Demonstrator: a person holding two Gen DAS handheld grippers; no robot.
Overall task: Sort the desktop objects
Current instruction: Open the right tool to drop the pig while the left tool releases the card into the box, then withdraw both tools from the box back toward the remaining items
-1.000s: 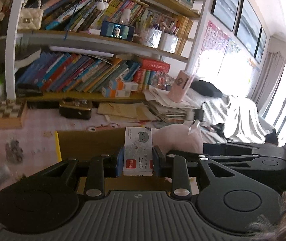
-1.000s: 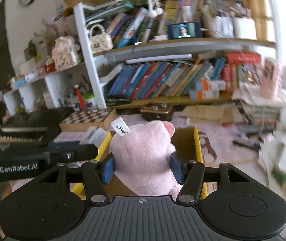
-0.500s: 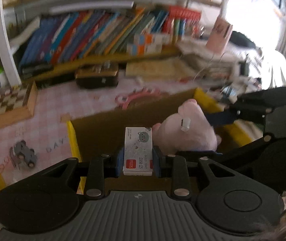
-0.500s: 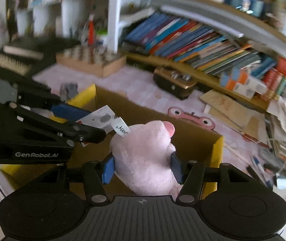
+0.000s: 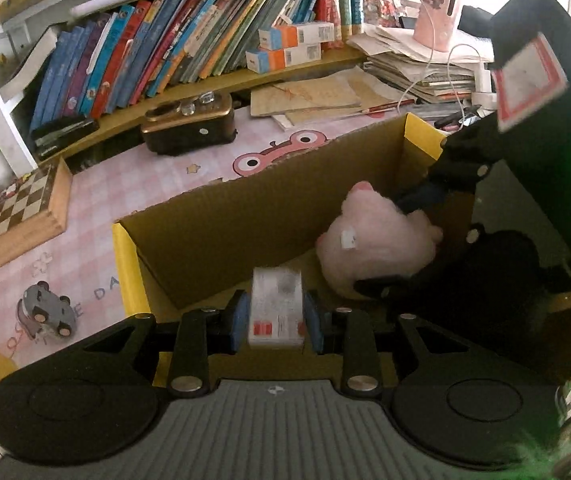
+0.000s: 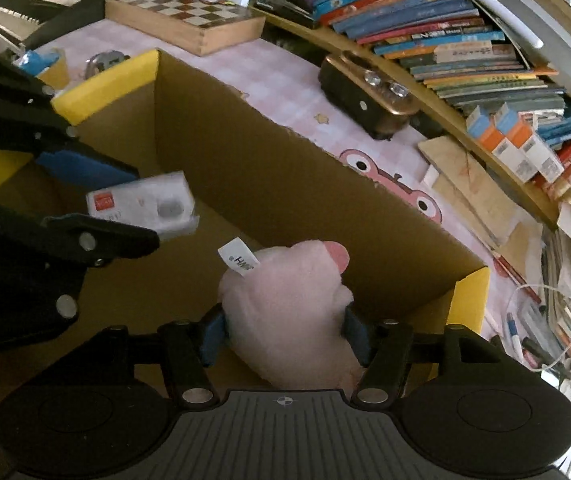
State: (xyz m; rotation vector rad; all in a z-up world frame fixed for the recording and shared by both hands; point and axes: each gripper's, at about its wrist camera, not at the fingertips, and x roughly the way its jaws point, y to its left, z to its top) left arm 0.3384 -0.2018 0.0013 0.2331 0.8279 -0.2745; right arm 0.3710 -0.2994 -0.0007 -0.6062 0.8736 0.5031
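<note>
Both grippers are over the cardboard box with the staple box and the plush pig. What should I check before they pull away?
1. Left gripper over the box: ok.
2. Left jaws opening, small gaps beside the staple box: ok.
3. Staple box landed: cannot tell, blurred.
4. Right gripper over the box: ok.
5. Right jaws opening, pig between them: ok.
6. Pig free of the pads: cannot tell.
</note>
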